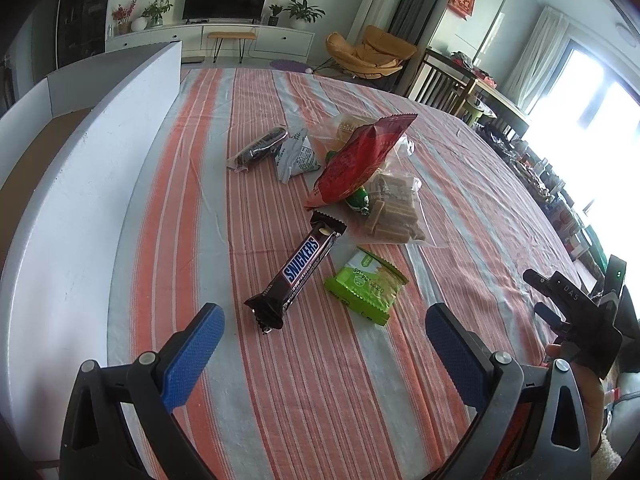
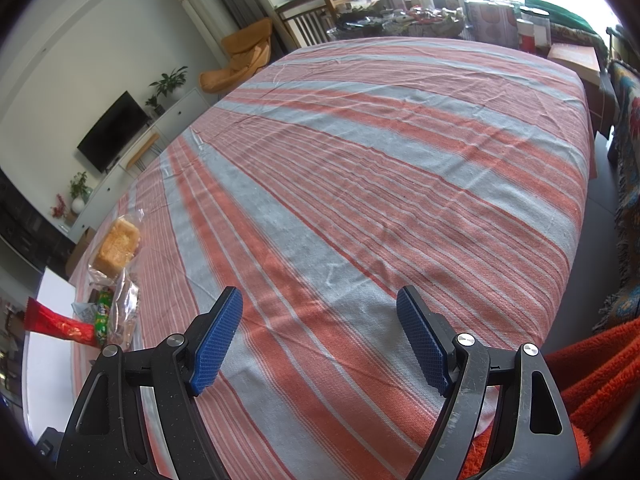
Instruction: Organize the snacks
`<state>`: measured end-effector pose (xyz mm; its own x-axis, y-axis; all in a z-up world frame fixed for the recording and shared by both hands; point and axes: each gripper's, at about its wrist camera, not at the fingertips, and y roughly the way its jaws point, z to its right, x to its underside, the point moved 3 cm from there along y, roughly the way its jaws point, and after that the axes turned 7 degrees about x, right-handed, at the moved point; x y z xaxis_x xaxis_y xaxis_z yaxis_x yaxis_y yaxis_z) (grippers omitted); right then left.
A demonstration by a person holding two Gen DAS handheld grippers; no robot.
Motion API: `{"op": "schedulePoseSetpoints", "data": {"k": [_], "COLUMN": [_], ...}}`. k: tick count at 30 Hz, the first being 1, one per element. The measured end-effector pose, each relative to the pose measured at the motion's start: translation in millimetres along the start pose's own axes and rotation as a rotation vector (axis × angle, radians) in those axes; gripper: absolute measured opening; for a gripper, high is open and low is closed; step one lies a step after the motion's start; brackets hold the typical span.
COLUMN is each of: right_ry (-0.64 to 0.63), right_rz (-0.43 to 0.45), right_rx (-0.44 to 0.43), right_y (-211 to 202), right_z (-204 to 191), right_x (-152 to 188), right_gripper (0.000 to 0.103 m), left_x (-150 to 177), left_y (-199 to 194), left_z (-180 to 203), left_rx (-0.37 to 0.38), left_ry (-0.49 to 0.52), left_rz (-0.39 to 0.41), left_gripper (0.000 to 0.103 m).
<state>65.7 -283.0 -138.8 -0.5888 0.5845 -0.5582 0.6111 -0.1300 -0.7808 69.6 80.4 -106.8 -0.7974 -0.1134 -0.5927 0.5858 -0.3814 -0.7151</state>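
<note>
We held our left hand-held gripper wide and empty just before the chocolate bar on the worktop; the right hand-held gripper was wide too; we could bump the green packet beside it.

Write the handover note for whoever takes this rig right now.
Left gripper: jaws open, empty, hovering just short of the Snickers bar.
Right gripper: jaws open, empty, over bare striped tablecloth.
Snacks lie loose mid-table: green packet beside the Snickers, bag of wafers, red pouch, white packet, dark packet. White box stands on the left.
Done: nothing sorted, apparently.
Left: every snack.
</note>
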Motion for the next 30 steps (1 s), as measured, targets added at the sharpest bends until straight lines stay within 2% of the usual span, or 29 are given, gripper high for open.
{"op": "schedulePoseSetpoints", "data": {"k": [10,20,30], "right_ry": [0.000,0.000,0.000], "right_rz": [0.000,0.000,0.000], "right_rx": [-0.001,-0.001,-0.001], "right_y": [0,0,0], "right_z": [0,0,1], "right_x": [0,0,0], "right_gripper": [0.082,0.082,0.082], "left_x": [-3,-20,-19], "left_y": [-1,-11,-10], "left_z": [-2,-7,-7], "left_rx": [0.009,0.024,0.028], "left_ry": [-0.012,-0.027,-0.029], "left_rz": [-0.001,0.022,0.010], "left_gripper": [0.100,0.100,0.100]}}
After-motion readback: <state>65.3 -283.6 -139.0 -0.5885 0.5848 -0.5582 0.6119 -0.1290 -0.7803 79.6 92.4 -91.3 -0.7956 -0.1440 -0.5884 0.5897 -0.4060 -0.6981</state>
